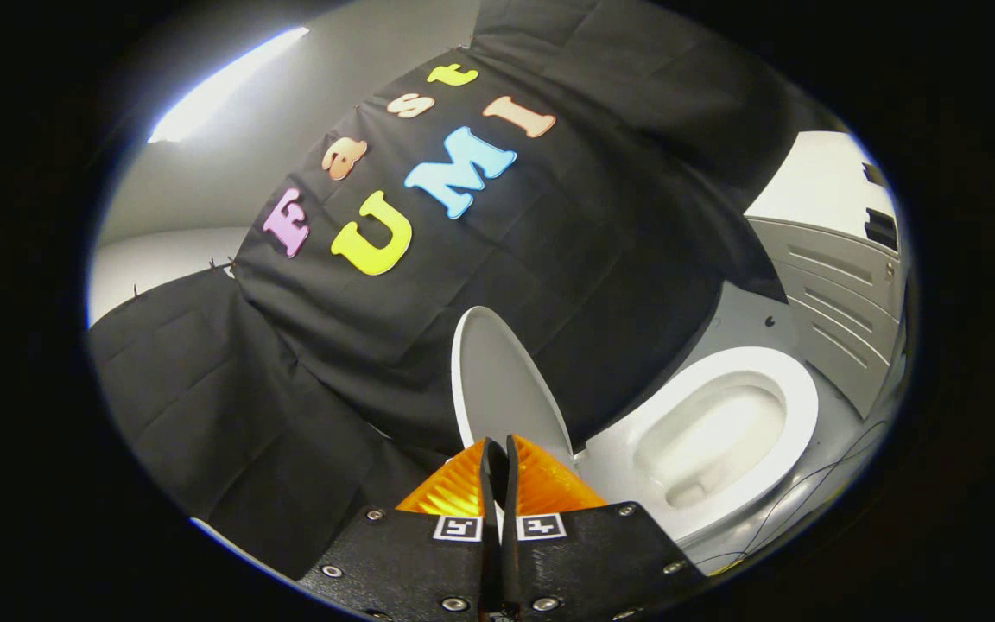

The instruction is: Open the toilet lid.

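Observation:
The white toilet lid (497, 380) stands raised, close to upright, in front of the black cloth wall. Its near edge runs down into the narrow gap between my fingers, and a thin white strip of it shows there. My gripper (498, 453) is shut on that edge, with both fingers pressed against it. To the right of the lid, the white toilet seat (795, 389) lies uncovered around the open bowl (705, 445).
The black cloth wall (333, 363) hangs right behind the lid and to the left. A grey ribbed panel (843, 302) stands beyond the toilet on the right. Thin cables (795, 492) trail over the grey floor next to the bowl.

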{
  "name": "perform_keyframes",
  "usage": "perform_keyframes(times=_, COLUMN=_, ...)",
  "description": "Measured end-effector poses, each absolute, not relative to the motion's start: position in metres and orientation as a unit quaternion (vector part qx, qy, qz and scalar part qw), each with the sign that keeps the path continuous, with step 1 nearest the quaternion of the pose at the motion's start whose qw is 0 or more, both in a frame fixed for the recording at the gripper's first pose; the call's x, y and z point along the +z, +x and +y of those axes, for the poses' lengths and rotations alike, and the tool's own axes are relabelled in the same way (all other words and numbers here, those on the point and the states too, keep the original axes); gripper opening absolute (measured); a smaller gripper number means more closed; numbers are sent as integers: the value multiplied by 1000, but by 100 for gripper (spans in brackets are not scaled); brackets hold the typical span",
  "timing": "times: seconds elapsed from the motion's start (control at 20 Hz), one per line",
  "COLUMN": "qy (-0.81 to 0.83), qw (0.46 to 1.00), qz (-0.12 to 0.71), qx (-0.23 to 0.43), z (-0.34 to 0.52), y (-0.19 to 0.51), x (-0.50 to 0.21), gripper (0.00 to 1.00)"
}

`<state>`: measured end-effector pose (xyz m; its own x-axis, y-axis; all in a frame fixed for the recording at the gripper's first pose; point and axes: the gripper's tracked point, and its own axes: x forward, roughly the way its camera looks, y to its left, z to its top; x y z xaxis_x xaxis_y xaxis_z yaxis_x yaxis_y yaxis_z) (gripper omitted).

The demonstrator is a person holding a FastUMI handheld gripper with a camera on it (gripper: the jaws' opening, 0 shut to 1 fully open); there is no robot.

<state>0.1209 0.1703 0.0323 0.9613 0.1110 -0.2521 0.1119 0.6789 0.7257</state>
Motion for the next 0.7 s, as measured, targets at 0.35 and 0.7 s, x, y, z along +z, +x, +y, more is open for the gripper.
perform_keyframes(times=0.35, qy=328, qw=934, qz=132, qx=41, z=230, y=116, x=52, gripper=1)
perform_keyframes(times=0.7, qy=244, qw=958, qz=127, qx=82, z=296, y=126, x=57, gripper=1)
